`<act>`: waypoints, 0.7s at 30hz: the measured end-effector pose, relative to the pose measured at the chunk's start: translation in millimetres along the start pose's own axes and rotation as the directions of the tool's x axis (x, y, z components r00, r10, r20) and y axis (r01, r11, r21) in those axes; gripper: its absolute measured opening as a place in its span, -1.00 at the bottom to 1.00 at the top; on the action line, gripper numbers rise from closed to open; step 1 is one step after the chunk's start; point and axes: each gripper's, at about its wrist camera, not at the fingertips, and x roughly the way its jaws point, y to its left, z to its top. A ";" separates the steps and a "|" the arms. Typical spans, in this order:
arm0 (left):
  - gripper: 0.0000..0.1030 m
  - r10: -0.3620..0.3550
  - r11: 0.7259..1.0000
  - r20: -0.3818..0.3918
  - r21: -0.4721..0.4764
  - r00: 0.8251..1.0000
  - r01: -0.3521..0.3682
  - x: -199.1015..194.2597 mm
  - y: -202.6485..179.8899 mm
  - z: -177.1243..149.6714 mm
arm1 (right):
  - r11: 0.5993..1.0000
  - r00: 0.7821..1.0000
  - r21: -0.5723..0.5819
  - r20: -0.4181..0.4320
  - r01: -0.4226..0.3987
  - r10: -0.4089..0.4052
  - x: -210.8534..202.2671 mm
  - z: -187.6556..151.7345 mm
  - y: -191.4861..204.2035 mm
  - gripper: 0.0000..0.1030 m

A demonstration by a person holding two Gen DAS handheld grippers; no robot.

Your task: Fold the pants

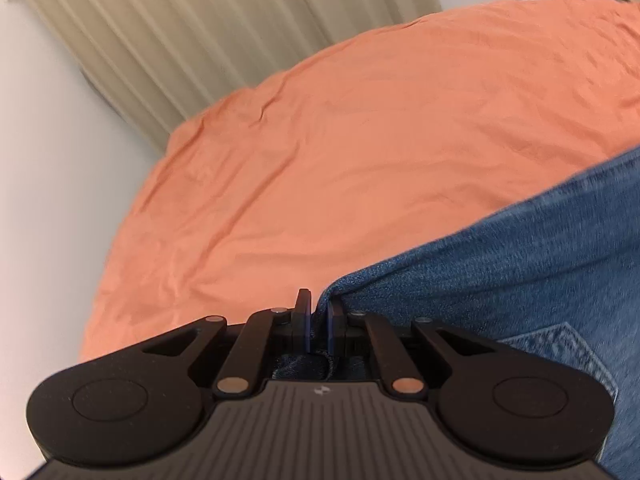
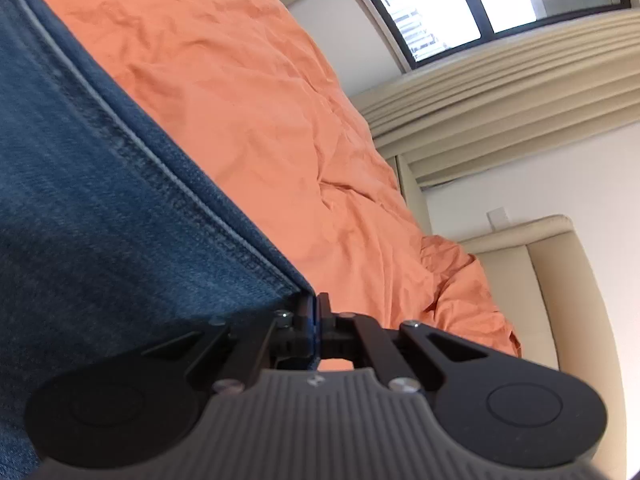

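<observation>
The blue denim pants (image 1: 520, 272) hang stretched above an orange bedsheet (image 1: 320, 152). My left gripper (image 1: 319, 312) is shut on a corner of the pants, with cloth bunched between its jaws; a back pocket (image 1: 568, 352) shows at the right. In the right wrist view my right gripper (image 2: 314, 308) is shut on another corner of the pants (image 2: 100, 208), which fill the left side; a stitched seam (image 2: 160, 160) runs along their edge. The pants stretch taut between both grippers.
The orange sheet (image 2: 260, 100) covers the bed under the pants. Beige curtains (image 1: 160, 40) hang behind the bed. In the right wrist view a window (image 2: 480, 4), curtains (image 2: 520, 92), a white wall and a cream padded headboard (image 2: 560, 300) stand past the bed.
</observation>
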 end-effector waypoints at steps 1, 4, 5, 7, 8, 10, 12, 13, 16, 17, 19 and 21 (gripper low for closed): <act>-0.83 -0.002 1.000 -0.028 -0.002 1.000 0.002 6.5 -2.0 2.0 | 1.000 1.000 -0.004 -0.008 0.004 -0.004 3.8 4.0 3.4 -1.00; -0.76 0.026 0.999 -0.058 0.027 0.998 -0.024 20.2 -14.3 0.2 | 1.000 0.999 -0.014 -0.039 0.003 -0.004 19.2 12.4 12.5 -1.00; -0.64 0.041 0.998 -0.063 0.044 0.997 -0.039 23.5 -19.0 -1.0 | 1.000 0.999 -0.016 -0.047 0.003 -0.004 23.2 13.3 15.1 -1.00; -0.59 0.055 0.995 -0.076 0.085 0.996 -0.049 28.9 -25.0 -3.1 | 1.000 0.998 -0.020 -0.055 -0.006 0.005 28.1 14.0 18.2 -1.00; -0.46 0.059 0.993 -0.077 0.105 0.995 -0.051 30.2 -27.1 -3.7 | 1.000 0.998 -0.024 -0.056 -0.021 0.020 29.3 14.1 19.7 -1.00; 0.09 0.099 0.985 -0.084 0.147 0.992 -0.086 32.4 -29.1 -4.7 | 0.998 0.997 -0.035 -0.059 -0.053 0.051 33.2 16.0 21.3 -0.87; 0.40 0.089 0.984 -0.074 0.161 0.993 -0.076 27.5 -26.8 -5.0 | 0.998 0.999 -0.046 -0.027 -0.031 0.030 26.8 14.9 21.6 0.05; 0.42 0.063 0.987 -0.079 0.155 0.995 -0.050 25.7 -22.8 -4.2 | 0.999 1.000 -0.038 -0.011 -0.019 0.018 22.7 13.9 19.2 0.23; 0.46 -0.024 0.995 -0.088 0.094 0.996 0.033 11.5 -3.9 -3.7 | 0.996 0.997 0.046 0.006 -0.077 0.077 6.7 10.0 3.2 0.35; 0.46 -0.060 0.996 -0.083 0.056 0.995 0.065 3.4 4.3 -4.5 | 0.991 0.995 0.081 0.020 -0.102 0.101 -2.2 7.8 -2.2 0.35; 0.46 -0.108 0.994 -0.062 -0.015 0.992 0.107 -15.6 21.2 -9.5 | 0.974 0.985 0.144 0.057 -0.172 0.166 -24.5 1.1 -9.7 0.35; 0.46 -0.155 0.985 -0.041 -0.085 0.987 0.151 -35.6 37.6 -20.1 | 0.951 0.968 0.189 0.092 -0.246 0.232 -48.5 -8.2 -11.3 0.34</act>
